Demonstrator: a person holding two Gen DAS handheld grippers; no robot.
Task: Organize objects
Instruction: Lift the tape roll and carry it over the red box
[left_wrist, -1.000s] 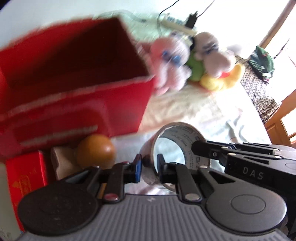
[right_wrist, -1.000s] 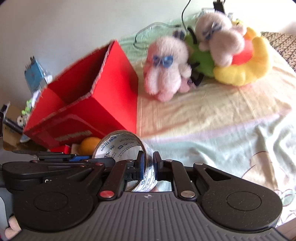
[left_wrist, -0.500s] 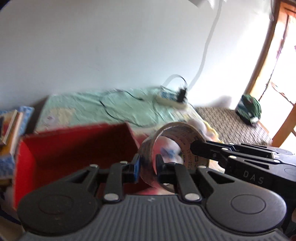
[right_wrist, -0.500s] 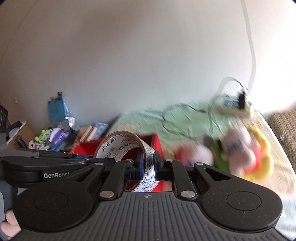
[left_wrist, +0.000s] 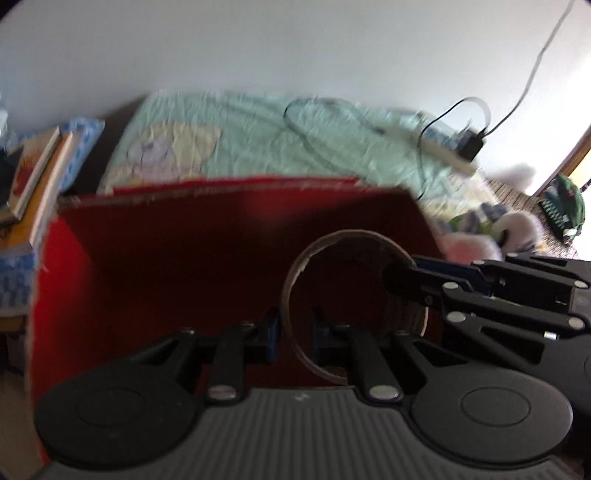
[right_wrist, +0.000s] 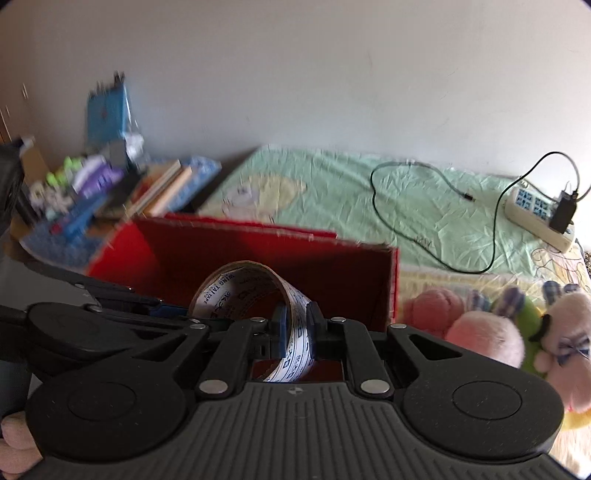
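With both claws pinched on the same tape roll (right_wrist: 255, 295), I've got it hovering over the open red box (left_wrist: 229, 258), so the risks are all about the release. My left claw (left_wrist: 293, 334) grips the roll's wall on the near-left side, one finger inside the ring and one outside. My right claw (right_wrist: 295, 328) is clamped across the printed band the same way, on the opposite side. In the left view the right claw's fingers reach in from the right edge and bite the ring's far rim.

What could go wrong, as I judge it:
- Uneven release. If one claw lets go first, the roll swings on the other and may tip out over the box wall.
- Roll sits near the right wall of the box in the right view. Dropping from here could clip that cardboard edge and bounce toward the plush toys (right_wrist: 491, 332) on the bed (right_wrist: 332, 184).
- A finger inside the ring could snag on withdrawal and drag the roll back out.
- Left view is motion-blurred, so height above the box floor is hard to tell. A high drop means rolling.
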